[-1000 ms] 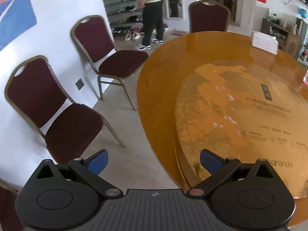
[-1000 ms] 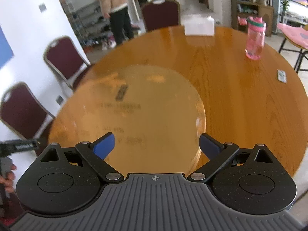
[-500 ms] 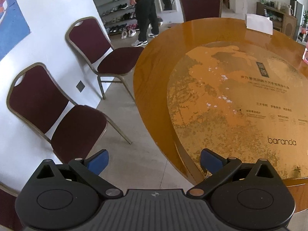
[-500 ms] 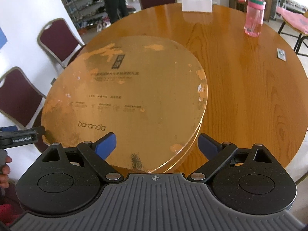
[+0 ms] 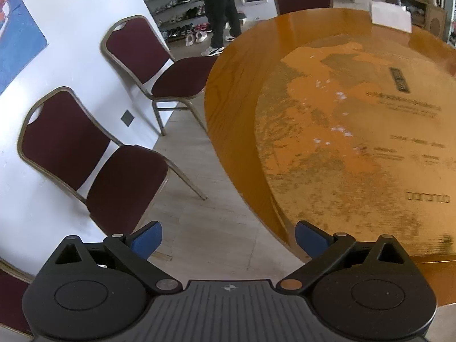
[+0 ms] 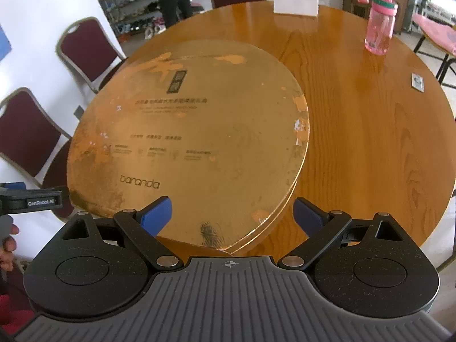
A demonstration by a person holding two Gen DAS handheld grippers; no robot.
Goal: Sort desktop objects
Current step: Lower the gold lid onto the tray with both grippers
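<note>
Both views down over round table [image 6: 356, 119]

We see a glossy wood-grain worktop [image 6: 356, 131] w/ a worn, shiny gold disc [image 6: 199, 131], a pink translucent plastic bottle [image 6: 380, 25], matt cloth chair seats [image 5: 125, 182] on metal frames, and matt black plastic gripper [image 6: 232, 216] bodies.

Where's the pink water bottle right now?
In the right wrist view, the pink water bottle stands upright at the far right of the round wooden table, right of the white tissue pack and beyond the small flat card.
</note>
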